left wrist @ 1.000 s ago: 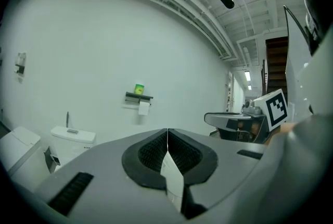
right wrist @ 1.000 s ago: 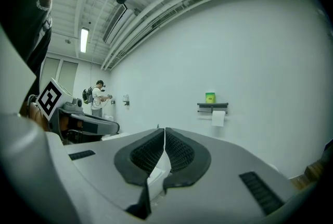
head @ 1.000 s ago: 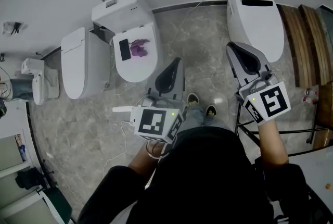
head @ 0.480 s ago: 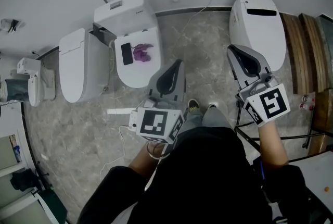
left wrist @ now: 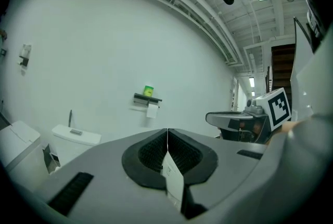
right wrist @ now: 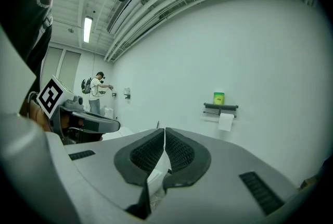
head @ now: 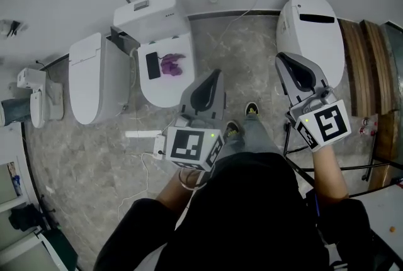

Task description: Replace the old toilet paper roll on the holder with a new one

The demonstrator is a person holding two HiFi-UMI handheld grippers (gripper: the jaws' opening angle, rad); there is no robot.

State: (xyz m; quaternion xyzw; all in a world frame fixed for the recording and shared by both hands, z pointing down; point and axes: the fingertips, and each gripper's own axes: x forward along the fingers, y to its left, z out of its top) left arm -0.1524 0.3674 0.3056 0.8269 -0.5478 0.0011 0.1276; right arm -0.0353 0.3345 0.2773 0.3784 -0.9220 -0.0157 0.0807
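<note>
Well ahead of the pressed-together right hand-held gripper point(right wrist: 164, 132) hangs the toilet paper roll point(right wrist: 226, 122).

Floor point(head: 88, 150): polished grey veined stone. Toilet point(head: 315, 24): smooth, glossy white. Left hand-held gripper point(left wrist: 167, 130): matt grey plastic; pads point(left wrist: 151, 151) ribbed black rubber.

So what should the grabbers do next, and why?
Probably step closer to the wall holder. Its paper roll looks far off, and both the left gripper and right gripper are shut and empty, so nothing can be reached yet.
</note>
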